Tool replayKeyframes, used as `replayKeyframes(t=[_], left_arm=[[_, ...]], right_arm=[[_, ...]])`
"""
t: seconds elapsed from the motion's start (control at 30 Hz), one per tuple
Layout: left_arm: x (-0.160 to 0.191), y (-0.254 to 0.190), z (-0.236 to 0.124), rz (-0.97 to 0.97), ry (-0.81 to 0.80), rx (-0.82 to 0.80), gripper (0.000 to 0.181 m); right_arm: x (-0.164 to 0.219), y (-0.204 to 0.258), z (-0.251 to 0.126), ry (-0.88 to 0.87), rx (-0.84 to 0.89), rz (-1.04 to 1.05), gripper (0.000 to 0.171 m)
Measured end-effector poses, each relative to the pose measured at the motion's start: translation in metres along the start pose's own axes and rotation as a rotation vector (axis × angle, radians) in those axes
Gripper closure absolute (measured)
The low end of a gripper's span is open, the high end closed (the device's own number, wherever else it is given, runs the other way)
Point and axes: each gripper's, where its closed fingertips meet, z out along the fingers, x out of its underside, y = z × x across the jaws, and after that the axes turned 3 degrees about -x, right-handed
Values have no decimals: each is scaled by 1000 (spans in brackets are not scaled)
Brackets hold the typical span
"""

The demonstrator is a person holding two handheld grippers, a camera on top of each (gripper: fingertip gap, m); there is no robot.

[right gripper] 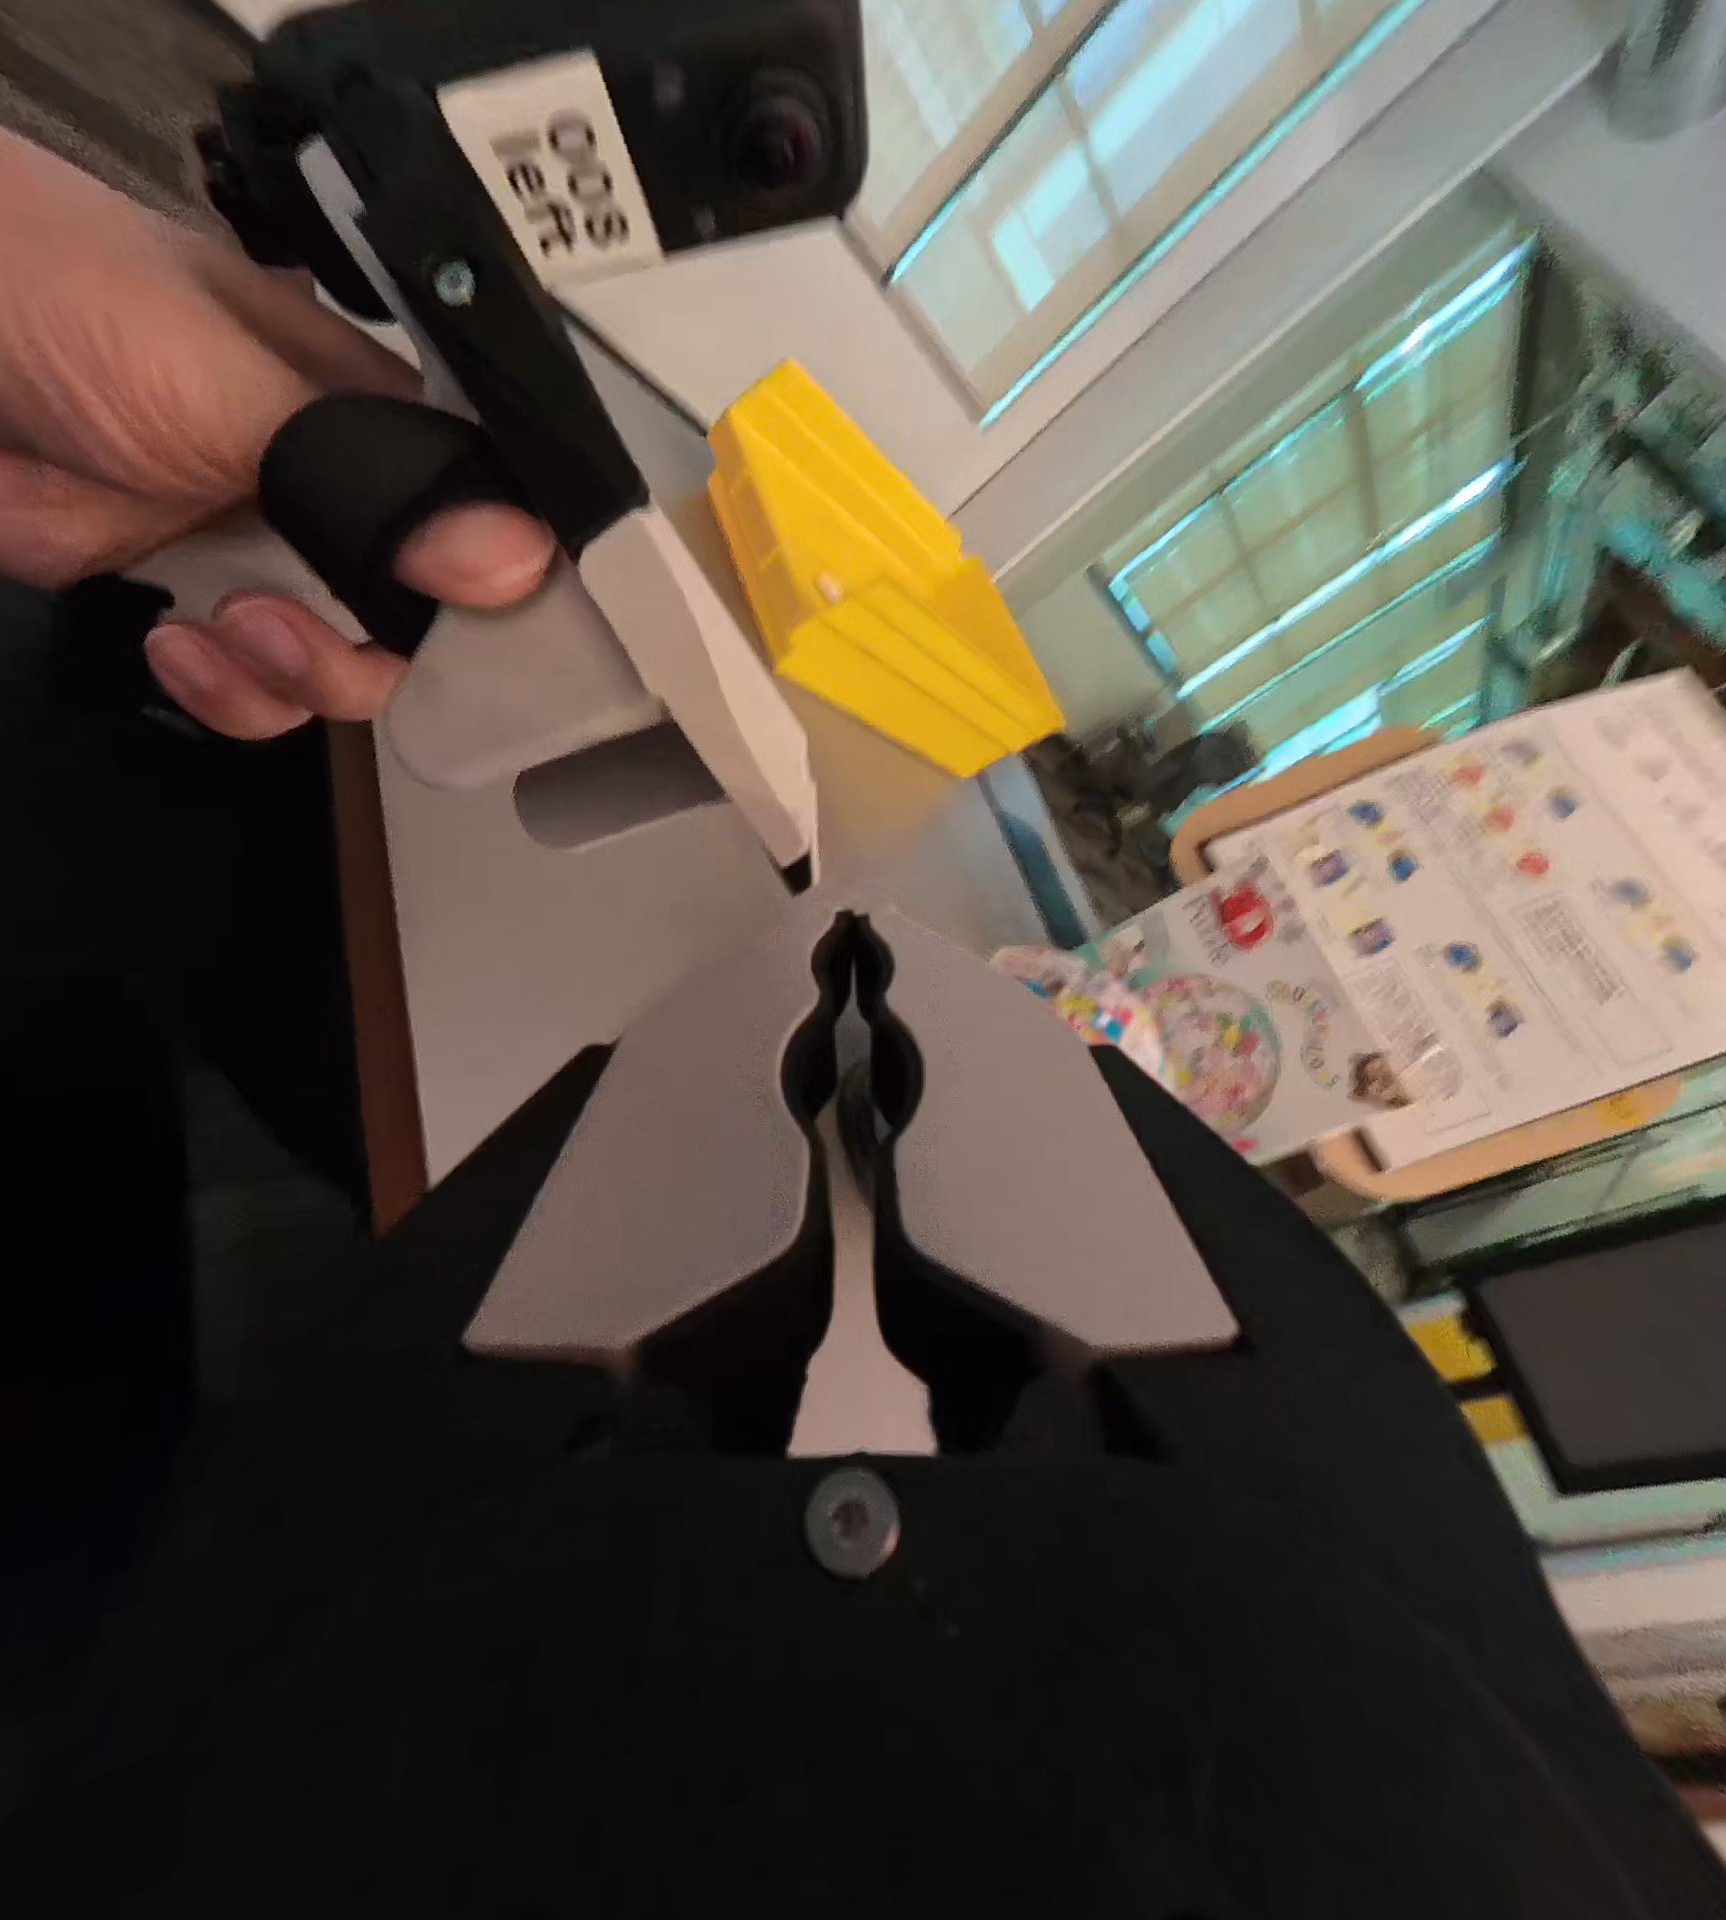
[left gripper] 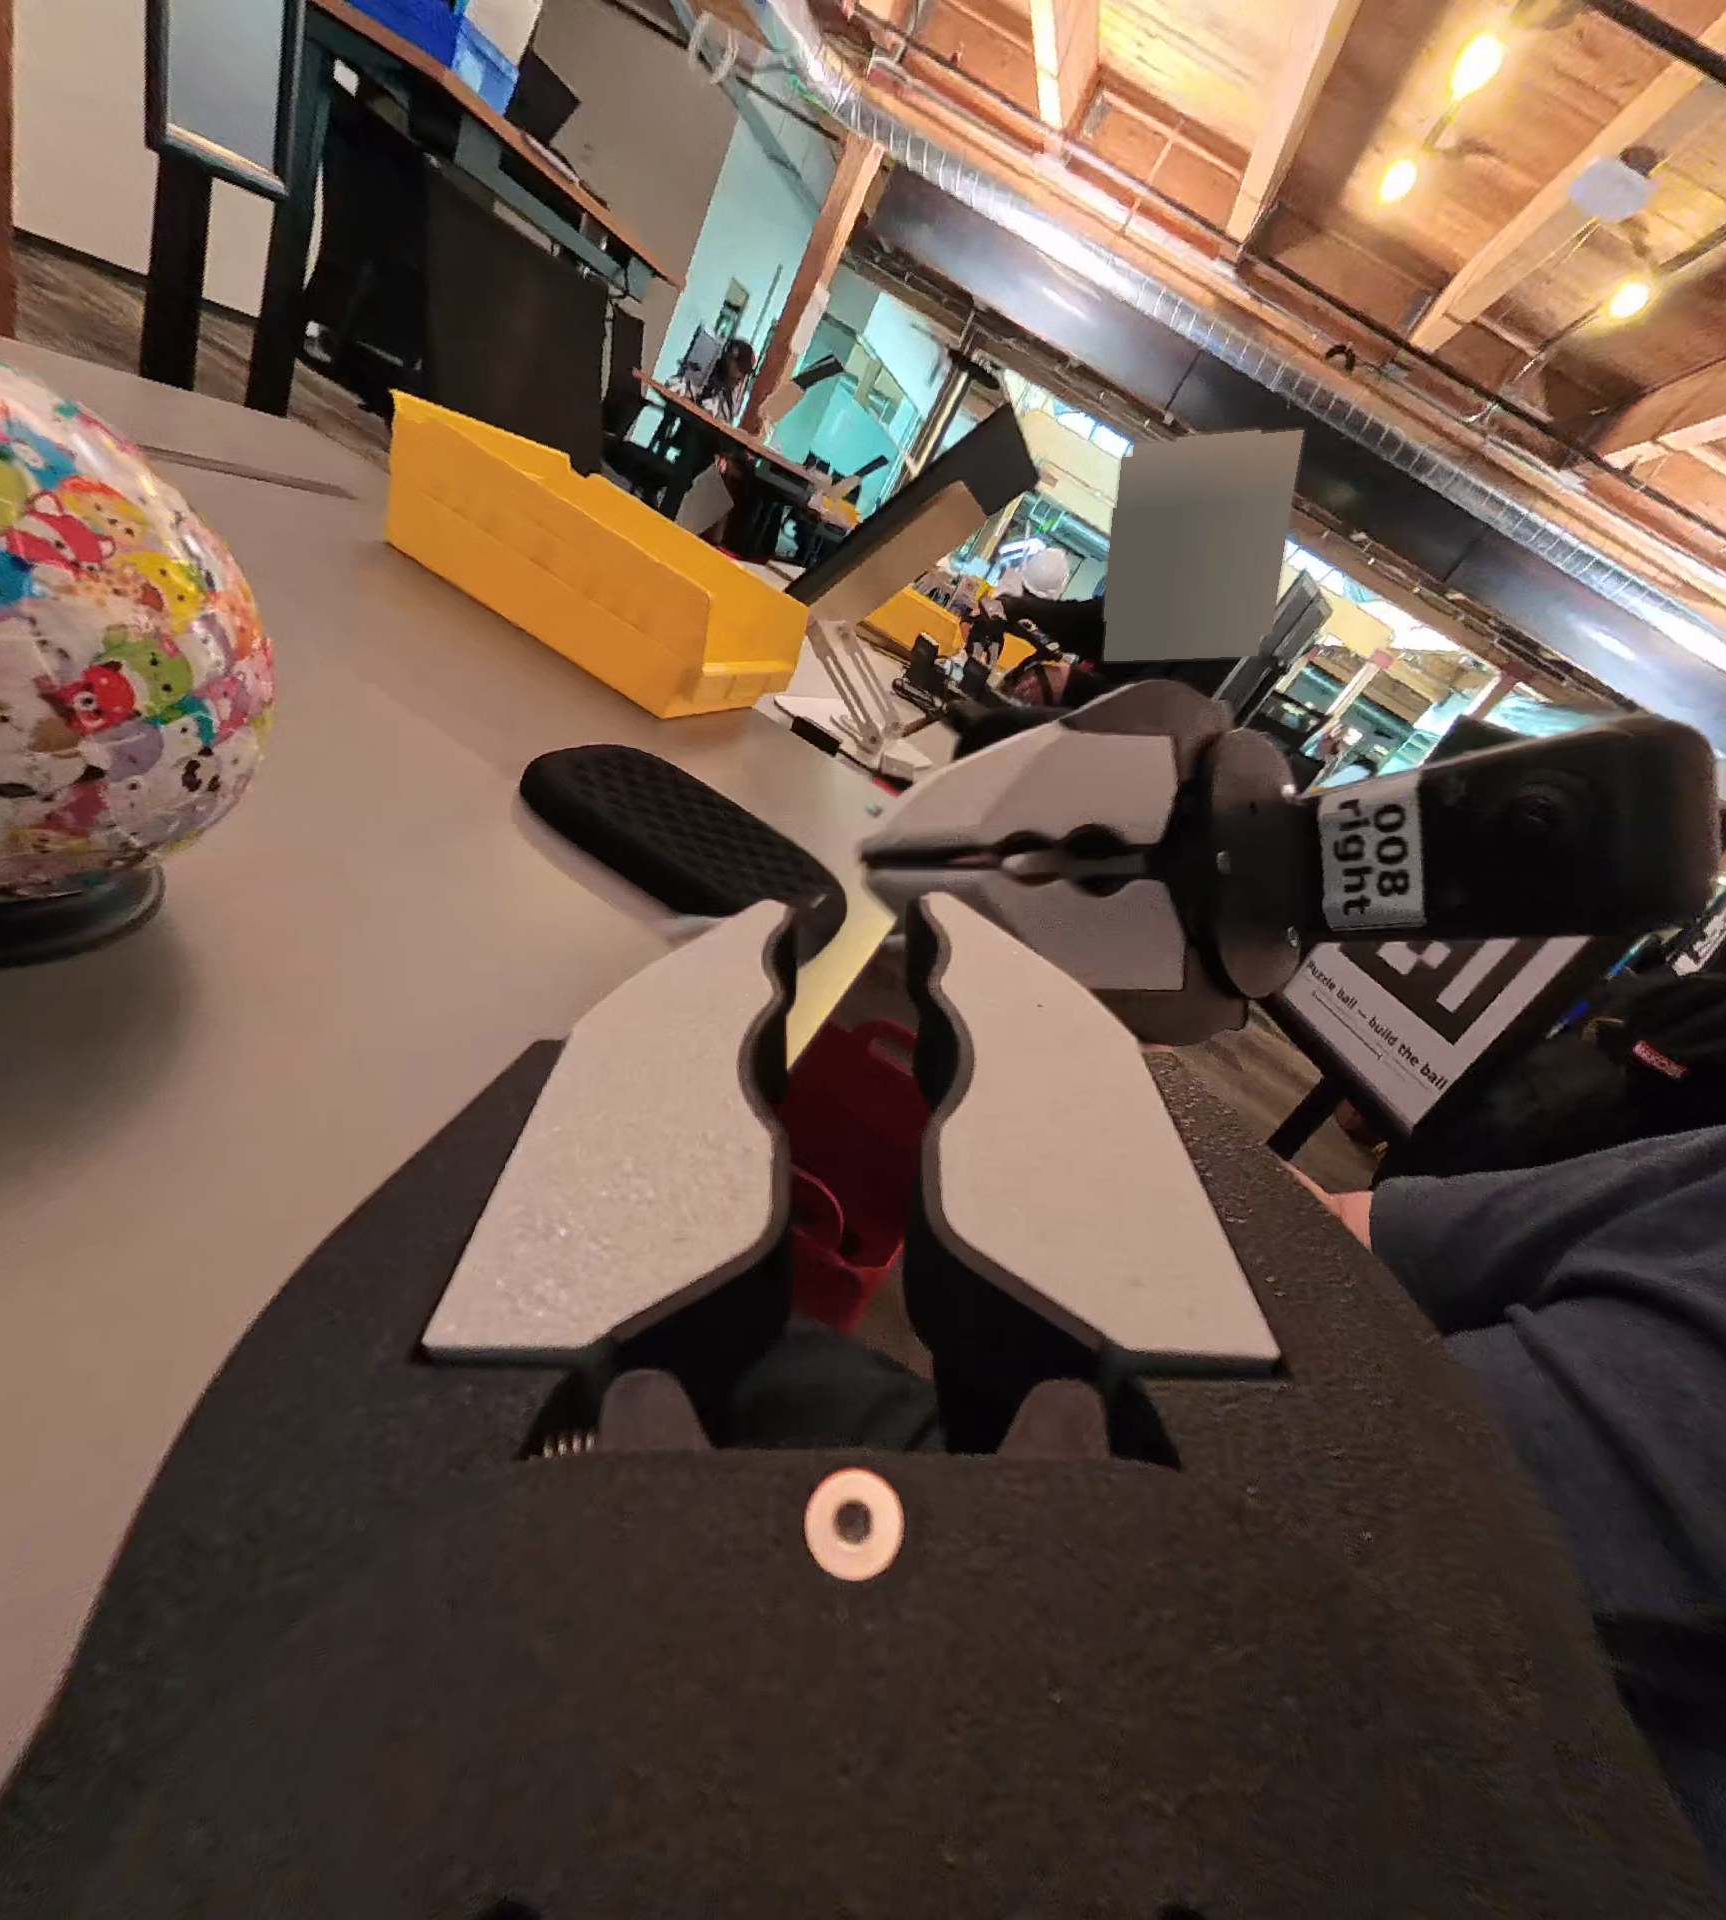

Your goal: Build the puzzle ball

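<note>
The puzzle ball, covered in colourful cartoon animals, stands on a dark base at the left of the grey table. My left gripper hovers over the table's near edge with its fingers a little apart and nothing between them. My right gripper is shut, and I see nothing between its pads. It shows in the left wrist view with its tips just beyond my left fingertips. The left gripper shows in the right wrist view, held by a hand.
A yellow bin lies on the table behind, and a black textured pad just ahead of my left fingertips. A red bin sits below the table edge. The puzzle's box and instruction sheet stand to the right. A person's dark sleeve is at the right.
</note>
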Motion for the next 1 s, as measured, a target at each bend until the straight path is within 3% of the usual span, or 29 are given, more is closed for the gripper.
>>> replayKeyframes(t=[0.1,0.17,0.23,0.33,0.47,0.57,0.63,0.7,0.83,1.0], left_arm=[[1,18,0,16,3,-67,164],[10,73,1,72,54,-295,181],[24,104,4,34,145,-365,180],[32,101,7,4,157,-312,177],[50,93,-2,106,228,-331,173],[55,88,-1,140,208,-323,173],[58,85,2,169,212,-305,173],[57,85,4,219,248,-323,173],[36,77,8,300,275,-390,171],[1,48,31,389,208,-359,171]], right_arm=[[-8,-1,7,-47,19,-46,170],[38,-8,32,108,29,-26,170],[93,-12,49,257,-6,116,170],[112,-24,41,183,3,248,170],[131,-50,-6,229,-16,414,170],[142,-22,-20,231,-285,612,140],[151,7,-18,231,-473,530,139],[184,8,-14,392,-510,461,137],[186,33,-8,431,-796,663,136],[200,28,-6,510,-690,577,137]])
